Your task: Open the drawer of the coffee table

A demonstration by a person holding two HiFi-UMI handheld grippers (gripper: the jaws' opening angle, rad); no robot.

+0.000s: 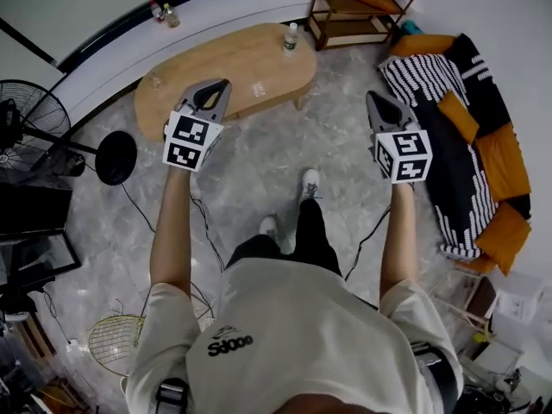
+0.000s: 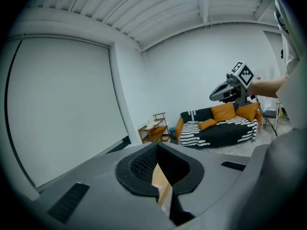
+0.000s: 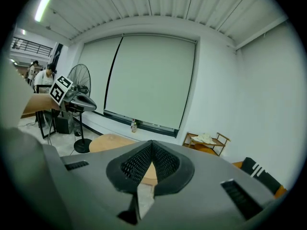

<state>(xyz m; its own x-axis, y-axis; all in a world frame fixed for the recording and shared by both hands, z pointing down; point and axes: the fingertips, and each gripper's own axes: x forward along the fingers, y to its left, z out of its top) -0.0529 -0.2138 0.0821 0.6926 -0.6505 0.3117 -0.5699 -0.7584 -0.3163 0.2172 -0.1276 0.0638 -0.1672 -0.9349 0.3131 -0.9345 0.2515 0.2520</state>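
The oval wooden coffee table (image 1: 228, 63) stands ahead on the marble floor; no drawer front shows from here. My left gripper (image 1: 221, 87) hangs in the air over the table's near edge, jaws shut and empty. My right gripper (image 1: 372, 98) is level with it, off the table's right end over the floor, also shut and empty. In the left gripper view the closed jaws (image 2: 157, 150) show a sliver of the table (image 2: 161, 186) through their gap. In the right gripper view the closed jaws (image 3: 151, 146) point at the table (image 3: 111, 141).
A bottle (image 1: 291, 39) and a glass (image 1: 155, 80) stand on the table. A standing fan (image 1: 34, 119) with a round base (image 1: 116, 158) is at the left, with cables on the floor. A wooden shelf (image 1: 358, 7) and a striped sofa with orange cushions (image 1: 466, 145) lie to the right.
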